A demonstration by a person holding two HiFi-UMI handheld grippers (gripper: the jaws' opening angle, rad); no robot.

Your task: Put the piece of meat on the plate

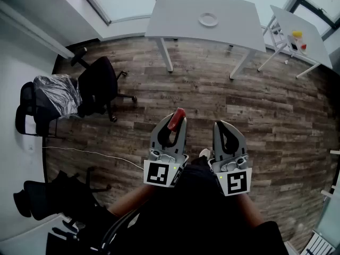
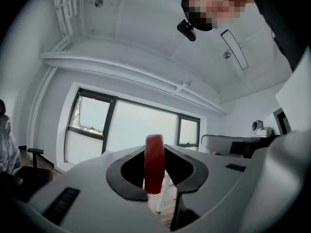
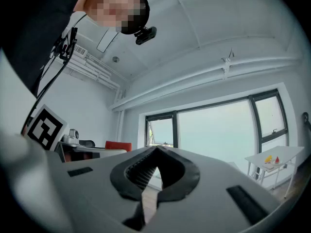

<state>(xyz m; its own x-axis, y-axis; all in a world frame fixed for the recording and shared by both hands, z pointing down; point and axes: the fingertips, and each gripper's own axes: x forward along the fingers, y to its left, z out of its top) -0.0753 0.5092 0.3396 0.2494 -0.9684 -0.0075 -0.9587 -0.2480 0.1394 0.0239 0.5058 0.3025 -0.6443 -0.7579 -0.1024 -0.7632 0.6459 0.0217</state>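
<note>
A flat red piece of meat (image 1: pixel 176 119) stands on edge between the jaws of my left gripper (image 1: pixel 175 117), which is shut on it and held level over the wooden floor. In the left gripper view the meat (image 2: pixel 154 163) fills the gap between the dark pads. Beside it, my right gripper (image 1: pixel 223 124) is shut with nothing in it; its tips meet in the right gripper view (image 3: pixel 156 152). A white plate (image 1: pixel 208 19) lies on the far white table (image 1: pixel 180 15), well ahead of both grippers.
A second white table (image 1: pixel 305 41) with small yellow and red items (image 1: pixel 298 36) stands at the back right. A black office chair (image 1: pixel 99 86) and a chair with a silvery cover (image 1: pixel 56 92) stand at left. A thin cable (image 1: pixel 90 152) crosses the floor.
</note>
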